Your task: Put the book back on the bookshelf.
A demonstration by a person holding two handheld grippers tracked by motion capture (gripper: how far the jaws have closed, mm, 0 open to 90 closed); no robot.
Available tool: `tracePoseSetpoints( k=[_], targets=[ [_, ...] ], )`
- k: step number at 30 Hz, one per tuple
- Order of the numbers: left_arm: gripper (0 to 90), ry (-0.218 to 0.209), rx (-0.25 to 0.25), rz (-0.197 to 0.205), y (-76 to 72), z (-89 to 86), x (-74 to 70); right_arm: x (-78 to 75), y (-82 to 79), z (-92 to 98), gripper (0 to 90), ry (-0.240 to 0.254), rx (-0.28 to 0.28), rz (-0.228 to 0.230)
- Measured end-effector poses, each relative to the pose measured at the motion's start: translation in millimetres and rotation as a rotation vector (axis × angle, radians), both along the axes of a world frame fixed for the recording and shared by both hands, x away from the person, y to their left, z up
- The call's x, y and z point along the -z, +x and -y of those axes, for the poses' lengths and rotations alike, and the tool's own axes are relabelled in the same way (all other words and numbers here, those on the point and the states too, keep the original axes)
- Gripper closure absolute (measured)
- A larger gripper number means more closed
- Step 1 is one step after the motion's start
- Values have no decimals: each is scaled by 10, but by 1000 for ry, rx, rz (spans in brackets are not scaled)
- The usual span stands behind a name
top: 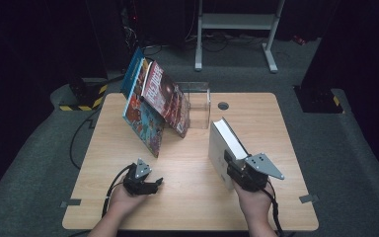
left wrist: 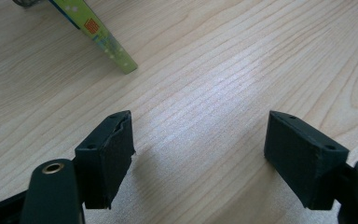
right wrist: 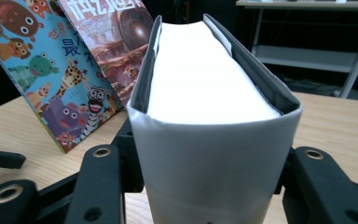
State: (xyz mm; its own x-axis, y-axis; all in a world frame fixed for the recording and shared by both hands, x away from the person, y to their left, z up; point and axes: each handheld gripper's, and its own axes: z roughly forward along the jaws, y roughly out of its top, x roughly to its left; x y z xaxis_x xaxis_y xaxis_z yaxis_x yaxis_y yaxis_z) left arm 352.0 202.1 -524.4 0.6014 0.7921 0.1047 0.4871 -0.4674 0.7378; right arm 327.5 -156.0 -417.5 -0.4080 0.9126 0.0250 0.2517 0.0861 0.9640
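**Item: thick white book (top: 225,146).** Stood on edge at right of centre in the high view, spine toward the person, page block uppermost and leaning slightly toward the frame's left. In the right gripper view its grey spine (right wrist: 214,163) sat in the lower middle, between the two black jaws.

**Right gripper (top: 244,173).** Pinched the book across its spine end, one jaw against each cover; contact looked snug on both sides.

**Left gripper (top: 145,183).** Lay low over the table (top: 276,128) at lower left of the high view, jaws spread with bare wood between them, holding nothing.

**Other stock.** Two picture books (top: 155,106) leaned together at upper centre against a clear acrylic stand (top: 200,101). The cartoon-animal cover (right wrist: 51,84) and the reddish cover (right wrist: 116,37) showed at upper left of the right gripper view. A green book corner (left wrist: 116,53) lay at upper left of the left gripper view.

**Handling note (judgement).** The step in hand appeared to be moving the white book toward the leaning row.

- The grip was only at one end of a heavy block, so the far end may sag or the covers splay.
- Clamp firmly before lifting.
- Keep the book upright.
- Bring the free left gripper to steady the far end.
- Approach the stand slowly, lest the leaning books topple.
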Motion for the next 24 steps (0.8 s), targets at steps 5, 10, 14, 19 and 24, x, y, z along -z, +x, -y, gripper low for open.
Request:
tracePoseSetpoints(
  k=[5, 10, 14, 19, 24],
  targets=[
    [243, 3, 0, 0, -1, 0, -1, -2, -2, -8, 519, -23, 3, 10],
    [244, 4, 1, -1, -3, 2, -2, -13, -4, -21, 519, -18, 17, -6],
    [246, 4, 2, -1, -3, 1, -2, -15, -4, -23, 513, -13, 12, -13],
    [246, 3, 3, 0, -3, 1, -1, -13, -11, -30, 529, -27, 18, -3],
    [247, -1, 2, -3, 1, -1, -1, -5, -31, -64, 543, -43, 16, 14]
  ],
)
